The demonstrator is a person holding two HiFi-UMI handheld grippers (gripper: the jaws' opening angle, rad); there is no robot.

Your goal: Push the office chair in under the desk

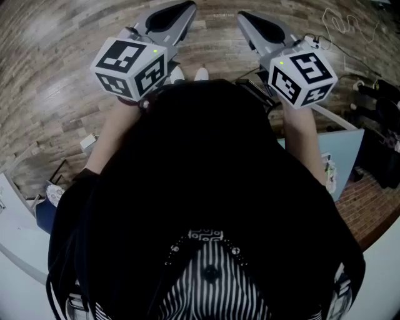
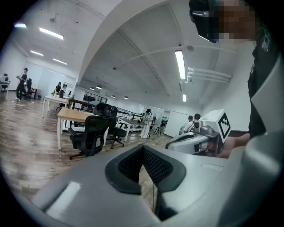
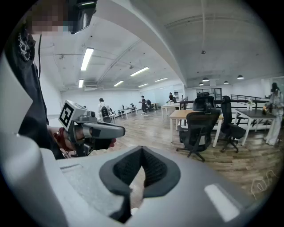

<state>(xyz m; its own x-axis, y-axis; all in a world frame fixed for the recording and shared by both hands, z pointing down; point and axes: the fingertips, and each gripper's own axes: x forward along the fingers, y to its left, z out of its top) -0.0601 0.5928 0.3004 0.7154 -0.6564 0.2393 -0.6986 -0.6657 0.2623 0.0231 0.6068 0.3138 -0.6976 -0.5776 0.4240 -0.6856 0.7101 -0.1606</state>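
A black office chair (image 2: pixel 91 133) stands on the wooden floor in front of a light wooden desk (image 2: pixel 73 115), far from both grippers. The right gripper view shows the same chair (image 3: pixel 199 128) and desk (image 3: pixel 186 114). My left gripper (image 2: pixel 143 150) is shut with nothing between its jaws. My right gripper (image 3: pixel 142 153) is also shut and empty. In the head view both are held up side by side in front of the person's chest, the left gripper (image 1: pixel 187 7) and the right gripper (image 1: pixel 242 17) pointing forward over the floor.
A second black chair (image 3: pixel 230 126) stands behind the first by another desk. More desks and several people fill the far end of the office (image 2: pixel 146 122). A cable (image 1: pixel 340 25) lies on the wooden floor, and a blue-topped table (image 1: pixel 340 156) is at the right.
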